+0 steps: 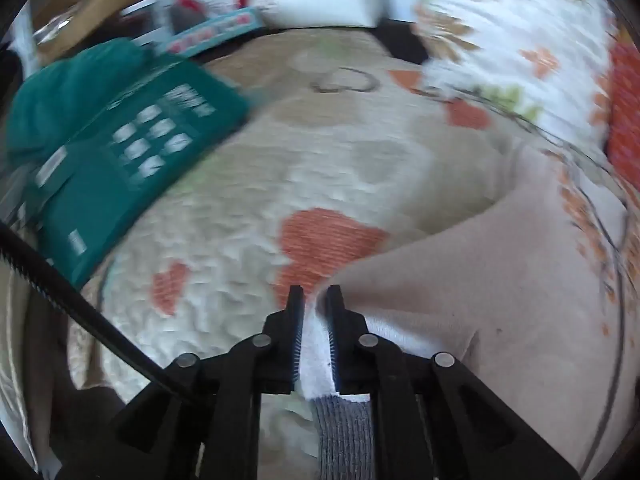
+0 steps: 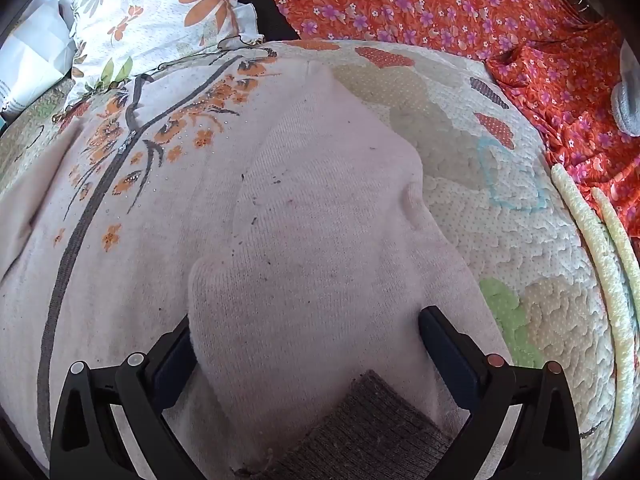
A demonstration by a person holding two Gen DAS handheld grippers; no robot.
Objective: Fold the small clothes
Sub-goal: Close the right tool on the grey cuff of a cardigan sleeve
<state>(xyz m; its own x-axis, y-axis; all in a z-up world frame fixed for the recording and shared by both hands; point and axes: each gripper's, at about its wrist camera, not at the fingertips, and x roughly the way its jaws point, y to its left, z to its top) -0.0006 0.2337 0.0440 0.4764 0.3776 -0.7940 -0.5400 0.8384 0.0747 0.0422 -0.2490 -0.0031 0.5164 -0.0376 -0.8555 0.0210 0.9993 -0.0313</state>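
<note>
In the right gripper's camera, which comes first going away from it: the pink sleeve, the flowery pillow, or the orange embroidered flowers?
1. Pink sleeve, between the right gripper's open jaws.
2. Orange embroidered flowers, up on the left.
3. Flowery pillow, far top left.

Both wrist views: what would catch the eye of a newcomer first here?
The pale pink sweater with orange flowers fills the right wrist view, one sleeve lying between the wide-open fingers of the right gripper. In the left wrist view, the left gripper is shut on the garment's white edge. A teal package lies on the quilted bedspread, upper left.
</note>
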